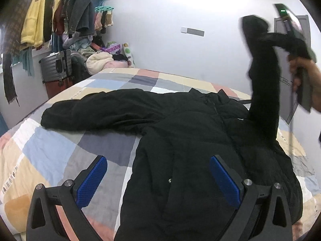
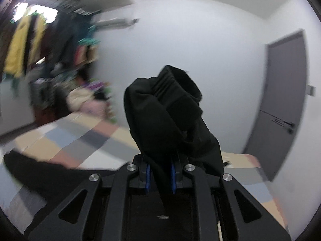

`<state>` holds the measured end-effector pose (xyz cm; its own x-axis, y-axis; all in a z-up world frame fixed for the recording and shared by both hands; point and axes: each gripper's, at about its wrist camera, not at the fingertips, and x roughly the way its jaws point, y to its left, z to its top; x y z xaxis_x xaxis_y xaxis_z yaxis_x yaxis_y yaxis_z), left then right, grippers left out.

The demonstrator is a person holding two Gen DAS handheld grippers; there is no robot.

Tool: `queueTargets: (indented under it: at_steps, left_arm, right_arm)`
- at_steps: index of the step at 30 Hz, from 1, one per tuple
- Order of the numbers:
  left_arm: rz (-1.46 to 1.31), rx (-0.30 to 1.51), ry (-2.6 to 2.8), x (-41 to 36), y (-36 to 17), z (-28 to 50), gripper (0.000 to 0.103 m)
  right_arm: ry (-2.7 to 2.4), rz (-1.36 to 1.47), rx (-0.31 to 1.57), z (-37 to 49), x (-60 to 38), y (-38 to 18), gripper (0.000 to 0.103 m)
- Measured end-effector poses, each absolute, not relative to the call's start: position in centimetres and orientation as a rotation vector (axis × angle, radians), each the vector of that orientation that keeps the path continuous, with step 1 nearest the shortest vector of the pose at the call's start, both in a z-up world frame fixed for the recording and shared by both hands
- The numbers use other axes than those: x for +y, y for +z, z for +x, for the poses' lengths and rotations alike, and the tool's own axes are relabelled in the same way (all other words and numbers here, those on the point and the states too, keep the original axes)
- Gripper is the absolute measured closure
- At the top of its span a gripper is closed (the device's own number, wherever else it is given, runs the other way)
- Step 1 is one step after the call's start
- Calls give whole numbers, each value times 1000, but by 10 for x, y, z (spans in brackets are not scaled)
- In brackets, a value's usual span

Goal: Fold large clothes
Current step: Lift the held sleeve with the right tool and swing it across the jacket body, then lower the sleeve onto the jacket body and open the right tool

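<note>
Black padded fabric covers most of the patchwork bed [image 1: 60,140]: a large black coat [image 1: 190,140] lies front-up on the quilt, its zip and a small snap showing. Its long axis runs from the hem, nearest the left gripper [image 1: 158,180], away to the collar [image 1: 208,96] on the far side toward the white wall [image 1: 170,50]. One sleeve [image 1: 96,112] stretches flat from the shoulder out to the coat's left, crosswise to that axis.

The other sleeve [image 1: 262,92] is raised off the bed at the coat's right shoulder. The right gripper [image 2: 160,178] has its fingers nearly closed on the cloth just short of the cuff [image 2: 176,84], which bunches up beyond them; a hand [image 1: 301,68] carries the tool above the coat. The left gripper stands wide open over the hem, holding nothing, with its blue fingers [image 1: 92,180] apart from the cloth.

Risks from here (judged, not seen): the pinch takes only a fold of thick, slippery material, so a quick swing could pull the sleeve free and drop it short of the chest. With nothing pinning the body, dragging the sleeve across could tug the whole coat sideways and skew it on the quilt. The bulky cuff may also spring back open once laid down, leaving an uneven fold.
</note>
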<state>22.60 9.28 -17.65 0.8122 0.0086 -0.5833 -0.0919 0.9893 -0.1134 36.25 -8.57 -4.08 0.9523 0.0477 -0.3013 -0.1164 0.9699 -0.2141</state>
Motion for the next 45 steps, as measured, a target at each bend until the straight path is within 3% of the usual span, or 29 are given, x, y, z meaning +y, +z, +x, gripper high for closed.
queueTargets:
  at_steps: [11,21,45]
  left_arm:
    - [-209,654,68,126,-193,228,0]
    - [-229,688,57,131,-206,236,0]
    - [-206,677,94,127,-204,229,0]
  right_arm:
    - [300,-401,624,400,47,-219,88]
    - [311,-382,737,435,59,-304,88]
    - [355,-309,811,367,34,-272,82]
